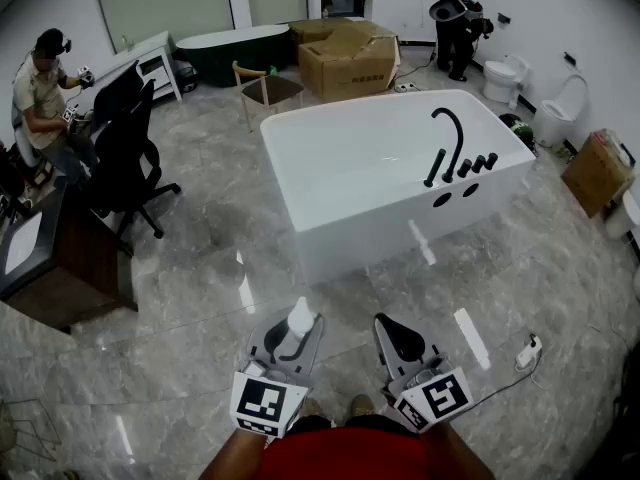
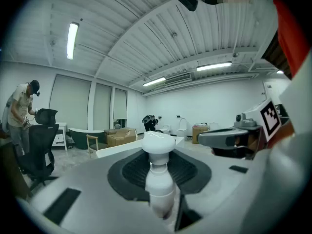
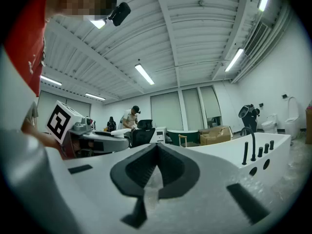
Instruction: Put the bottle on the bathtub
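The person stood on the marble floor, a little way back from the white bathtub, with a hand-held gripper in each hand, both tipped upward close to the body. The left hand-held gripper was pinching a small white bottle low on its body. The neck and broad cap stood up clear above the dark pads. The right hand-held gripper carried nothing, and its jaws were pressed together at the tips.

The bottle was in the left grip, well apart from the tub and not yet over it. I took this for the carrying step: the bottle secured and the placing yet to come.

The tub's flat rim ran round an empty basin. A black faucet and a row of black knobs stood on the rim at its right end. The next move would call for stepping closer, bringing the bottle over a bare stretch of rim clear of those fittings, and setting it down upright before easing the jaws apart. The ledge looked narrow, so a tilted release could tip the bottle into the basin.

Off to the left, another person was busy at a desk beside an office chair.
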The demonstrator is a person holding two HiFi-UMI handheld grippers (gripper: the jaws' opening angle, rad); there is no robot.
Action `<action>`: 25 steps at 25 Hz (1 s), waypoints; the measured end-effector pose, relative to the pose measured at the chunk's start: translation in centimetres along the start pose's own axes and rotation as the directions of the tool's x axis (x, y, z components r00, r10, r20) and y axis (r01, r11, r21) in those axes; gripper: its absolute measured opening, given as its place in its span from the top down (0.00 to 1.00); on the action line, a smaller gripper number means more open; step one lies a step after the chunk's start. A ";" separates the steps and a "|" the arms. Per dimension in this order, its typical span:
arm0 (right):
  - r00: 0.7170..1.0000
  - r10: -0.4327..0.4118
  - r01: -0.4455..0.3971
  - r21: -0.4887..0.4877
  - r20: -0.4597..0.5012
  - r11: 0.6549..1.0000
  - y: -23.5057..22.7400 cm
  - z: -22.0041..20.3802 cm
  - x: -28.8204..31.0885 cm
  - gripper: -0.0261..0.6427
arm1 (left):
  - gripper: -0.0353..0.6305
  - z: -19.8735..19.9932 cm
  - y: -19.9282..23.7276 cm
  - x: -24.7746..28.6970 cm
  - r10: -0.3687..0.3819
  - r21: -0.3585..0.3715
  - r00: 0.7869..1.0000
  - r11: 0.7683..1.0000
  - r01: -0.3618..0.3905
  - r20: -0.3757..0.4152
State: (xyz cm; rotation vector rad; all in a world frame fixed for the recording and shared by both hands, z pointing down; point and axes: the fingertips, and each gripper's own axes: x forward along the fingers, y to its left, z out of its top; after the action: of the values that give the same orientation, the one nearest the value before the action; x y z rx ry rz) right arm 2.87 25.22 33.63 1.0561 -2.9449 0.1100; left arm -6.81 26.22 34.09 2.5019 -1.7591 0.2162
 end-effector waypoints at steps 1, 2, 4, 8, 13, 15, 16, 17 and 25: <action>1.000 0.003 -0.003 0.010 0.008 1.000 0.2 0.1 0.2 0.95 | 0.79 0.0 0.2 -0.1 -0.002 0.000 1.000 1.000 0.002 0.002; 1.000 0.004 -0.005 0.020 0.015 1.000 0.4 0.2 0.3 0.95 | 0.79 0.0 0.4 -0.3 -0.004 0.000 1.000 1.000 0.004 0.003; 1.000 0.000 -0.001 0.034 0.027 0.999 0.7 0.3 0.7 0.95 | 0.79 0.0 0.7 -0.4 -0.009 -0.001 1.000 1.000 0.009 0.006; 1.000 -0.020 0.019 0.027 0.022 0.999 1.7 0.2 1.9 0.95 | 0.79 -0.3 2.0 -0.9 -0.023 0.001 0.999 1.000 0.023 0.023; 0.999 -0.044 0.044 0.009 -0.001 0.999 2.7 -0.7 3.0 0.95 | 0.79 -0.7 3.3 -0.7 -0.064 0.003 0.997 0.998 0.064 0.032; 0.998 -0.055 0.055 0.002 -0.013 0.998 2.5 -1.1 3.1 0.95 | 0.79 -1.2 3.9 0.1 -0.071 0.010 0.997 0.997 0.071 0.039; 0.998 -0.064 0.064 0.002 -0.019 0.998 2.2 -1.3 3.2 0.95 | 0.79 -1.3 4.2 0.6 -0.074 0.009 0.997 0.997 0.074 0.038; 0.997 -0.073 0.073 0.005 -0.022 0.997 1.8 -1.4 3.4 0.95 | 0.79 -1.4 4.4 1.0 -0.078 0.006 0.996 0.997 0.078 0.035; 0.996 -0.085 0.085 0.014 0.002 0.996 -3.7 -1.1 8.3 0.95 | 0.79 -2.2 7.7 7.4 -0.079 -0.022 0.997 0.997 0.080 0.019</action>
State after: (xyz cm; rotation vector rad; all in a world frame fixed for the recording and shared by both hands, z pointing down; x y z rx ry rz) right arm -1.15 17.16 35.24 1.1816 -2.9007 0.1276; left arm -11.78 17.06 37.26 2.5592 -1.6547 0.1681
